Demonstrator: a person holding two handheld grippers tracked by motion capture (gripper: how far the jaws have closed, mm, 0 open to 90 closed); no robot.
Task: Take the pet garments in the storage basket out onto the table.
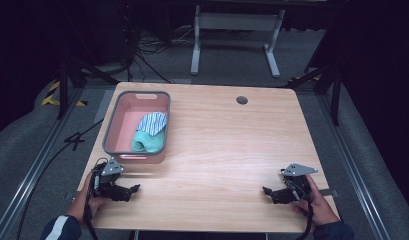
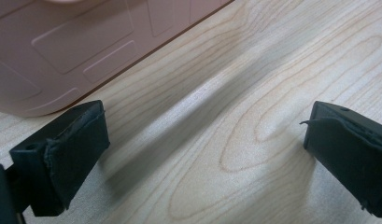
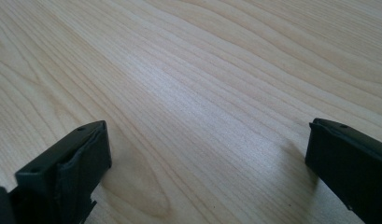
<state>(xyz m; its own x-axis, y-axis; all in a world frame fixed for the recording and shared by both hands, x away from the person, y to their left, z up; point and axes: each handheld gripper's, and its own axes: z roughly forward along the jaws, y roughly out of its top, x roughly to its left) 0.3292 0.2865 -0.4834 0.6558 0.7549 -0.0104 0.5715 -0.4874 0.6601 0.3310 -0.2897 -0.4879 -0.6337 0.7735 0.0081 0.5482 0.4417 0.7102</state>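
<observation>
Cloths, one striped [image 1: 153,121] and one teal [image 1: 147,141], lie bundled together inside the pink basin [image 1: 113,125] at the table's [image 1: 232,145] far left. Left gripper [image 1: 126,191] rests near the front edge, just short of the basin's near wall; its jaws stand wide apart with nothing between them. Right gripper [image 1: 272,193] sits well apart at the front right, jaws likewise spread over bare wood. Judgement: both tools are parked, either ahead of a pick or after a drop. If the cloths are to come out, the next move calls for the left gripper to rise over the rim and descend onto the teal cloth.
</observation>
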